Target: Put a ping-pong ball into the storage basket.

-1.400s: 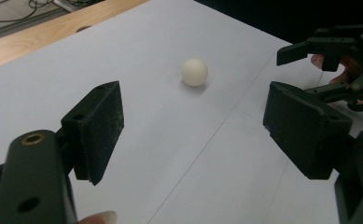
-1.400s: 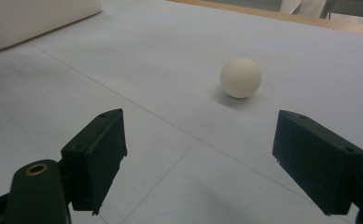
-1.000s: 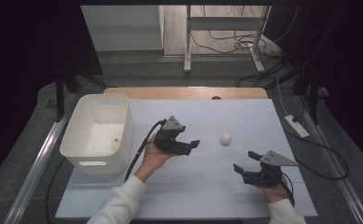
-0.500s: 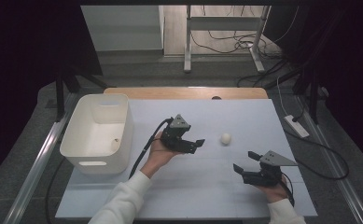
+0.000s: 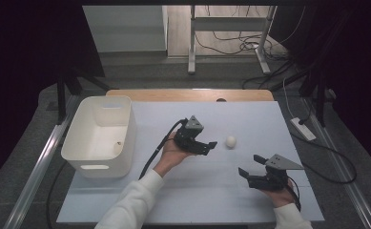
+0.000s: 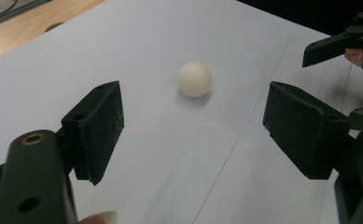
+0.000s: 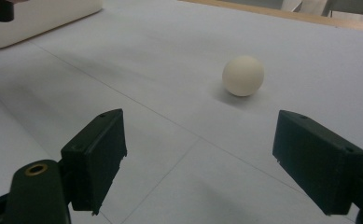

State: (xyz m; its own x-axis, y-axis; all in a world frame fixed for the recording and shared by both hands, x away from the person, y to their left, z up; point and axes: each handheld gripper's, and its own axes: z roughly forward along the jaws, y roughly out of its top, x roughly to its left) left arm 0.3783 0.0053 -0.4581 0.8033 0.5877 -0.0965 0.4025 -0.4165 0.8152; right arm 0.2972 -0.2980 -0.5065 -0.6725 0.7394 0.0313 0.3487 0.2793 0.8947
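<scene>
Tabletop (image 5: 211, 191) lies bare around the white ball (image 5: 230, 141) at mid-table, white bin (image 5: 99, 133) far left. Left gripper (image 6: 193, 126) gapes wide, empty, just short of the ball. Right gripper (image 7: 198, 158) likewise spread, empty, nearer the table's front edge.

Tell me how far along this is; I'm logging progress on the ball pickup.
Done: one small ball already seems to lie in the white bin. In hand: the left gripper, jaws open, points at the white ball on the table, not touching it. The right gripper waits open nearby. Left: closing on the ball and carrying it, probably to the bin.
</scene>
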